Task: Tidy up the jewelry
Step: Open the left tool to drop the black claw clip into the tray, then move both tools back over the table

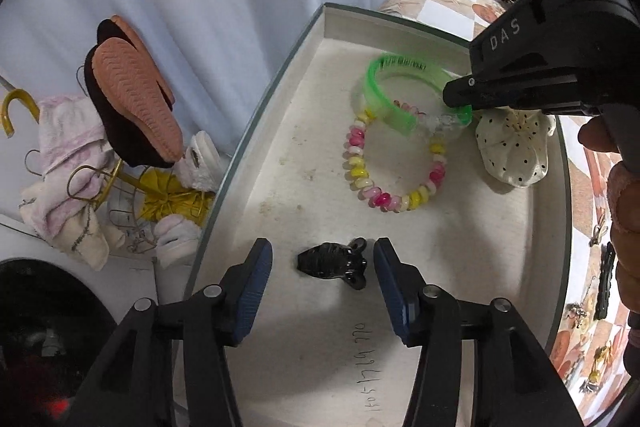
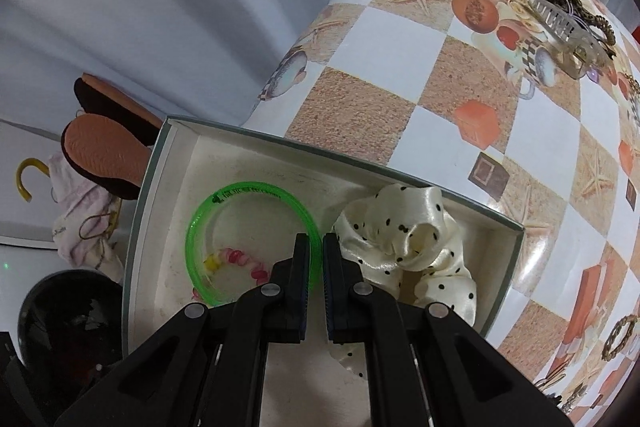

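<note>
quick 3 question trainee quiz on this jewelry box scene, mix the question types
1. True or false: the left gripper is shut on the black clip.
2. What does the right gripper grip? A) green bangle B) scrunchie C) bead bracelet
3. Fill in: bangle, bracelet, scrunchie and clip all lie in the ___.

Key: 1 false, its jaws stand open either side of the clip; 2 A; 3 box.

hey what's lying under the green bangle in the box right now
The green bangle sits on the top arc of the pink and yellow bead bracelet, inside the box. The right gripper, its jaws shut on the bangle, hides that side of both from the left wrist view.
</note>
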{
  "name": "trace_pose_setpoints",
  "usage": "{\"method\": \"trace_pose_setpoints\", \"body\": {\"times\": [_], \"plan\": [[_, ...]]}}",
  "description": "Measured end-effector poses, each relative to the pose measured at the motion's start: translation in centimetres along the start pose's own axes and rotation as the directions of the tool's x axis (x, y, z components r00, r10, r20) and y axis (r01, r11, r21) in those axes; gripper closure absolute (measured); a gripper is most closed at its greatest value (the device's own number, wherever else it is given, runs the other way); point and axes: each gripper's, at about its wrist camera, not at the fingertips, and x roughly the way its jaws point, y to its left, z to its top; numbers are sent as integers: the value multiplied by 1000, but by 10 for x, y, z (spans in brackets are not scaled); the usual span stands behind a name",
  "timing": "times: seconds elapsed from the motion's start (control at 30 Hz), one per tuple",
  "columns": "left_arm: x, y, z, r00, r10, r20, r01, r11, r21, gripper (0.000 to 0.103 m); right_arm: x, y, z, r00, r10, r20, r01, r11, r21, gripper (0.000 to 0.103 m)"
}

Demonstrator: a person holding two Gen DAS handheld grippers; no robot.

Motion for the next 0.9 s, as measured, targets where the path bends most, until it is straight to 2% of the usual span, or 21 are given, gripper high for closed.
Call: {"method": "trace_pose_setpoints", "body": {"times": [0.2,0.27,0.3,0.33,0.37,0.4,0.5,0.57,0.73,0.9], "plan": [[-6,3,2,1000,2,-3,-2,1000,-13,46,-2,1,0,1000,27,-2,-26,1000,7,90],[-9,4,3,1000,4,0,-4,1000,-11,46,-8,1,0,999,45,8,-45,999,9,81],[-10,4,4,1000,5,2,-5,1000,-10,38,-14,-1,-1,998,58,14,-58,998,9,78],[-12,4,5,1000,7,2,-7,1000,-9,12,-18,-1,-2,997,70,21,-71,997,8,67],[-16,5,6,1000,16,14,-15,1000,-11,4,-25,-2,-2,996,87,33,-87,996,7,59],[-19,5,6,999,20,27,-19,1000,-12,0,-31,-3,-2,994,100,43,-100,995,7,57],[-27,2,7,999,19,32,-19,1000,-2,0,-50,-7,-4,987,148,70,-149,989,13,49],[-30,1,7,1000,15,26,-15,1000,0,0,-63,-12,-7,981,171,92,-174,984,28,38],[-43,-12,8,999,32,30,-34,998,57,0,-94,-36,-21,968,204,148,-219,971,93,22],[-57,-36,10,999,14,32,-18,991,135,0,-127,-81,-42,963,182,200,-221,955,197,19]]}}
